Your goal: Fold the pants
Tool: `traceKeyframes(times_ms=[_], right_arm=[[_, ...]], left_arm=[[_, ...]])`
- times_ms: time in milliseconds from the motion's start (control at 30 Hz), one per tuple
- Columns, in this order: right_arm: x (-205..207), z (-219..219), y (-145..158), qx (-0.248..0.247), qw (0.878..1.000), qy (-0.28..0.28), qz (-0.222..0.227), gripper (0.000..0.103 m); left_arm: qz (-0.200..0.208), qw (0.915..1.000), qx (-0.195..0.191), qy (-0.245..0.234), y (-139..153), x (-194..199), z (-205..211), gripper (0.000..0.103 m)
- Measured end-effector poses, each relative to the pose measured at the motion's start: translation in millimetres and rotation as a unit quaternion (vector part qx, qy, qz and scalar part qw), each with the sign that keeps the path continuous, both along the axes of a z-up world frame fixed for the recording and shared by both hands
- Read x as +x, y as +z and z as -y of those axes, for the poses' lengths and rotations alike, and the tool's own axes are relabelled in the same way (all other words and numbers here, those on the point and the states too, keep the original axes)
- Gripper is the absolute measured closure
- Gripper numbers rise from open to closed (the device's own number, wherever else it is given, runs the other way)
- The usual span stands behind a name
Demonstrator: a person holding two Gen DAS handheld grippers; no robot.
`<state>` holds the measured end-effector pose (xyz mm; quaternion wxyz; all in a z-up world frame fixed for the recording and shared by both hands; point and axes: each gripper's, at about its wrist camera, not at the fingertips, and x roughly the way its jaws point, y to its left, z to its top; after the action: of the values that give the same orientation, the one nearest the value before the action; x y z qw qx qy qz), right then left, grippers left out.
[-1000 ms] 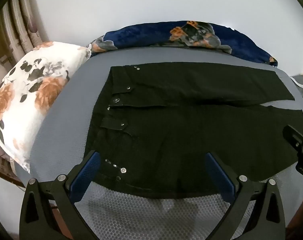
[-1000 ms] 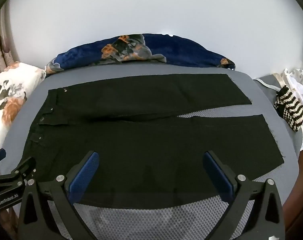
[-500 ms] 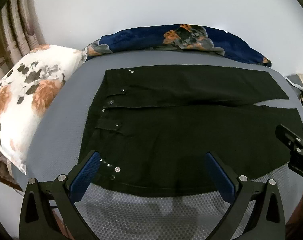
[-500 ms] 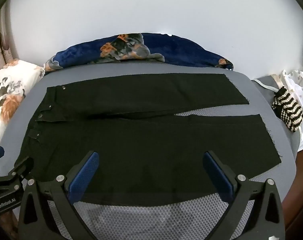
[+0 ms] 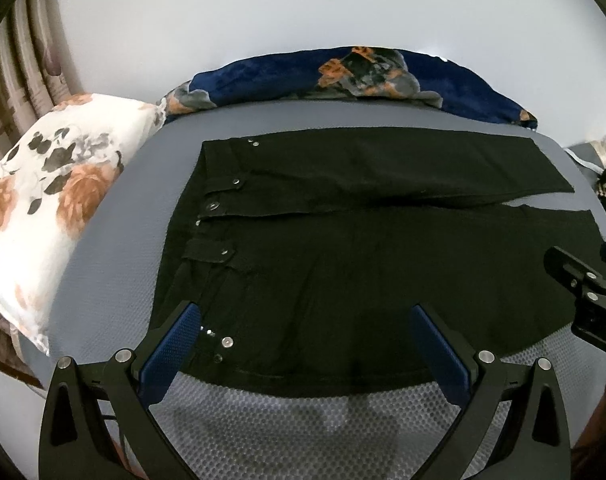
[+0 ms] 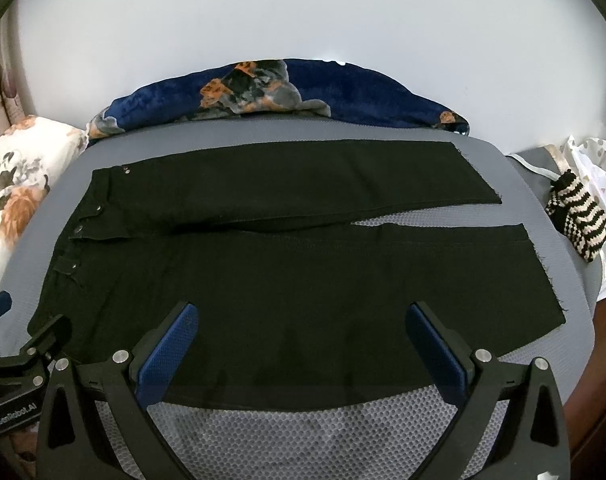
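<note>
Black pants lie flat on a grey mesh bed surface, waistband with metal studs to the left, both legs stretching right and splitting apart near the hems. My left gripper hangs open over the near edge by the waistband corner, nothing between its blue pads. My right gripper is open above the near leg's lower edge, empty. Each gripper shows at the other view's side edge.
A white floral pillow lies left of the pants. A dark blue floral blanket is bunched along the far edge against a white wall. A black-and-cream striped knit item and white cloth sit at the right.
Both views have pulled back slightly, so the pants sit a bit farther away and more of the mesh shows. The pants have not moved and both grippers stay open.
</note>
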<state>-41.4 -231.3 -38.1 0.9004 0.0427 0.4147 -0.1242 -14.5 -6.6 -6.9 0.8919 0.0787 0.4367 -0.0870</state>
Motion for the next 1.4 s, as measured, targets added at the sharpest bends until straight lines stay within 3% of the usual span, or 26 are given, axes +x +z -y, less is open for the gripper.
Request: traceKeyframes(times_ms=[200,467,1400], right_arm=[[3,-1,-2,0.002,1.0,-0.001,-0.005,0.0],[5,-1,-6,0.003,1.0,0.002,-0.01,0.0],[8,-2,-10,0.006,1.0,-0.007,-0.019,0.0]], left_arm=[[0.013,0.9998,-0.009,-0.009,1,-1,1,0.0],[-0.006,1.0,0.002,-0.001,-5,3,2,0.0],[-0.017,0.9998,0.002,0.01,-13,7,0,0.0]])
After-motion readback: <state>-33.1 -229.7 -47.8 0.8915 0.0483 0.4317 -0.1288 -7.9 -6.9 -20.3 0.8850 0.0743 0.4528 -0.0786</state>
